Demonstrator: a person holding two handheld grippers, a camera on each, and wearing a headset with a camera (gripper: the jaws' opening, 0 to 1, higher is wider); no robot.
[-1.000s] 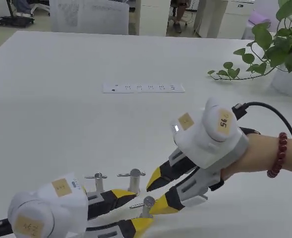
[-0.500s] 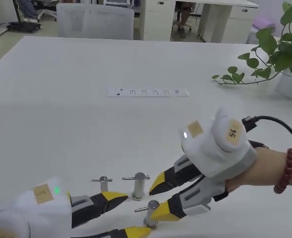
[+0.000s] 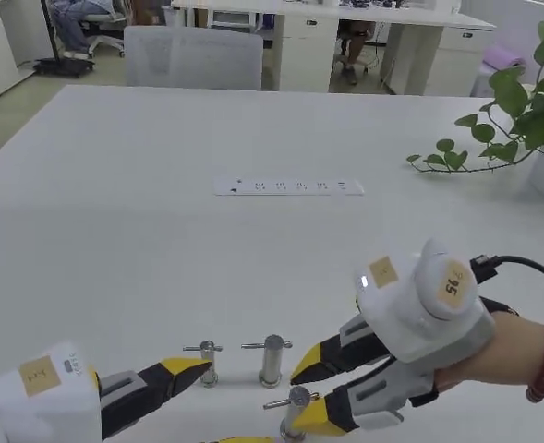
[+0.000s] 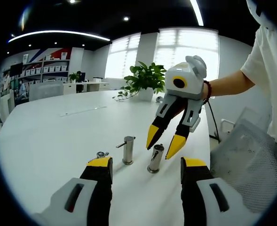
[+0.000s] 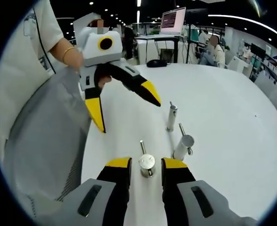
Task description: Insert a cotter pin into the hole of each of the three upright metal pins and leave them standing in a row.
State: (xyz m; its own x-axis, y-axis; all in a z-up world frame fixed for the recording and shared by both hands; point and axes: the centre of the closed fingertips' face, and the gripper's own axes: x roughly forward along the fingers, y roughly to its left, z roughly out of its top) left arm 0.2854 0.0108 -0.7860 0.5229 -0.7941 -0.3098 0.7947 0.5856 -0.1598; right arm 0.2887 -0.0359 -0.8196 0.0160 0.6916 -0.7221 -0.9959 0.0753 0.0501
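Fingers (image 4: 99, 188) of the left gripper (image 4: 146, 162) stand wide apart and hold nothing. The gripper sits low at the near left of the white table (image 3: 114, 231), with its upper tip just beside the left metal pin (image 3: 207, 362). That pin stands upright. The middle metal pin (image 3: 272, 360) stands upright near it on the right, in line with it. The third metal pin (image 3: 296, 413) stands upright nearer the person, forward of that line. A cotter pin (image 3: 255, 346) passes crosswise through the head of each of the three.

The right gripper (image 5: 146, 165) has its jaws narrowly parted to either side of the third pin's head. The right gripper view shows a slim gap on both sides, so there is no grip. A power strip (image 3: 288, 187) lies well beyond, mid-table. A potted plant (image 3: 521, 111) stands at the far right edge.
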